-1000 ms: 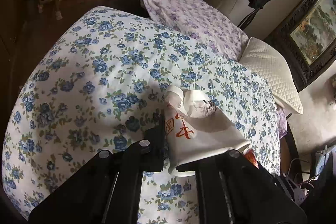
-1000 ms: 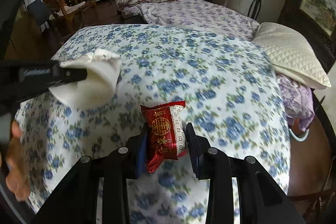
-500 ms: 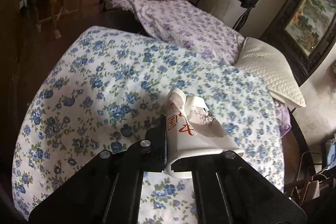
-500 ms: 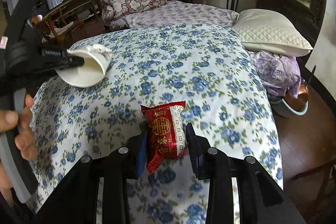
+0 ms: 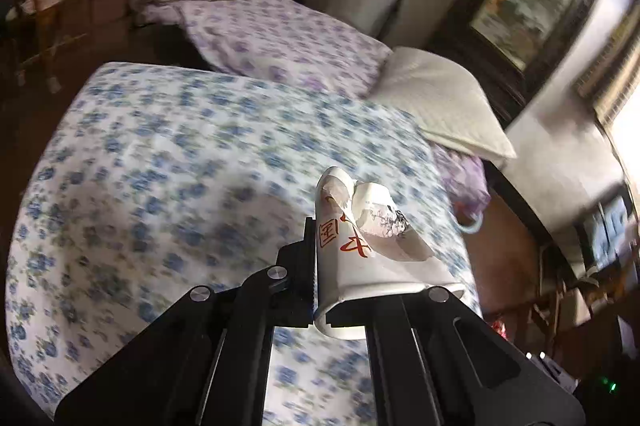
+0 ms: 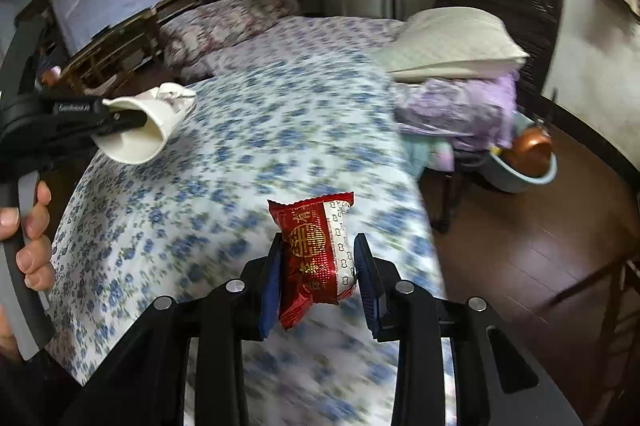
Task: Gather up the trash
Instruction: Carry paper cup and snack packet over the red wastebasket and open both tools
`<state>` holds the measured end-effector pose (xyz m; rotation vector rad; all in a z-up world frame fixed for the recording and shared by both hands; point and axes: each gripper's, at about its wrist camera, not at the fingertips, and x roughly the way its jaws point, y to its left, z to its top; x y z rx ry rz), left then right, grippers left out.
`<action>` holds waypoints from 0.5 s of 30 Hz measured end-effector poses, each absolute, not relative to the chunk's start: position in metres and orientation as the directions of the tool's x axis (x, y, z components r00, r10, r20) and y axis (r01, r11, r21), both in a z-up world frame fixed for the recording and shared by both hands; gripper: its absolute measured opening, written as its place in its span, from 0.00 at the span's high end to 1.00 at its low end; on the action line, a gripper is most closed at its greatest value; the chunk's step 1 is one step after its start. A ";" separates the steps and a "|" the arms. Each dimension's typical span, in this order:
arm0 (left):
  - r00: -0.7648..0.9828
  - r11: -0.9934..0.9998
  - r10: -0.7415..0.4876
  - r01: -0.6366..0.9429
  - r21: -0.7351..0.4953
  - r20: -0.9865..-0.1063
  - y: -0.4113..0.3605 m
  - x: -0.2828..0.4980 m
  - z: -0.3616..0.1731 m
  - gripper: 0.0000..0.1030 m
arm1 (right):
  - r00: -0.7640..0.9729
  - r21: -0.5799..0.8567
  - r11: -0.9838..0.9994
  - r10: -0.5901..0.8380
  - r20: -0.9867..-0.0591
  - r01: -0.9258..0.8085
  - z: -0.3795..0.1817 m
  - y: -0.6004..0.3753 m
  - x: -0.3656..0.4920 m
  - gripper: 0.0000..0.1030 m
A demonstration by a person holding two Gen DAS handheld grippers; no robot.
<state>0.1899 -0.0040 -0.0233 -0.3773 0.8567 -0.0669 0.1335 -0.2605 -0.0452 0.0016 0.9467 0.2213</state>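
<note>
L gripper point(image 5: 340, 290) clamped tight on a crushed white paper cup point(image 5: 372, 246), pinching its wall flat; cup has red characters + ink print, rim end nearest cam, held in air over the blue-floral bedspread point(image 5: 160, 166). Also visible in R cam: L gripper point(image 6: 120, 118) w/ cup point(image 6: 148, 126), person's hand point(image 6: 32, 238) on the grip. R gripper point(image 6: 318, 266) pinching a red/white snack wrapper point(image 6: 316, 250) between blue pads point(image 6: 272, 278), upright, off the bed. White pillow point(image 6: 452, 42) at far side. Both views motion-blurred.
</note>
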 end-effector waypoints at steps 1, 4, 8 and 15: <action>0.654 0.935 -0.219 -0.070 -0.346 -0.725 -0.013 0.189 -0.023 0.96 | 0.565 0.093 0.979 0.180 -0.805 -0.180 -0.045 -0.268 0.131 0.67; 0.644 0.941 -0.251 -0.014 -0.339 -0.723 -0.036 0.186 -0.021 0.96 | 0.575 0.082 0.989 0.140 -0.806 -0.126 -0.047 -0.299 0.122 0.67; 0.638 0.945 -0.277 0.044 -0.325 -0.719 -0.066 0.182 -0.018 0.96 | 0.575 0.108 0.993 0.115 -0.810 -0.047 -0.053 -0.342 0.115 0.67; 0.586 0.949 -0.315 0.177 -0.261 -0.746 -0.141 0.178 -0.026 0.96 | 0.570 0.114 0.993 0.082 -0.818 0.022 -0.066 -0.389 0.101 0.67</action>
